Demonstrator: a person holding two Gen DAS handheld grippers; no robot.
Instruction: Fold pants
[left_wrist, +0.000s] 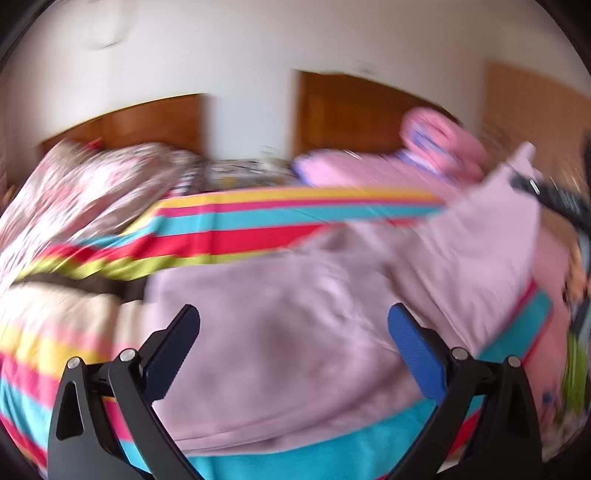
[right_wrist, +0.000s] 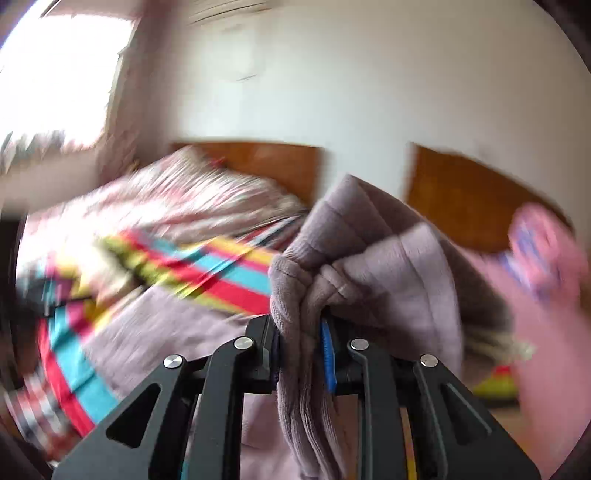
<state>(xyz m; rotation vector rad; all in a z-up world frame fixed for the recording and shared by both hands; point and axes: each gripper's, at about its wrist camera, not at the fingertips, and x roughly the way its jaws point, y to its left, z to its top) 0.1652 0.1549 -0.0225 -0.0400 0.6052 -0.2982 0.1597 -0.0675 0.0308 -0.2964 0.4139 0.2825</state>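
Fingers of right gripper on bunched mauve pants.

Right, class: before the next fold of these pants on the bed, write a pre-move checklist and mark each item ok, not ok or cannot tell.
1. Right gripper shut on the pants: ok, bunched cloth is pinched between its fingers.
2. Left gripper free for a new grasp: ok, jaws wide apart, nothing between them.
3. Pants below the left gripper: ok, they lie on the striped sheet.
4. Cloth lying flat: not ok, wrinkled, with one part lifted toward the right gripper.
5. Which edge is held, waistband or hem: cannot tell.
6. Sharp view for aiming: not ok, both views are blurred.
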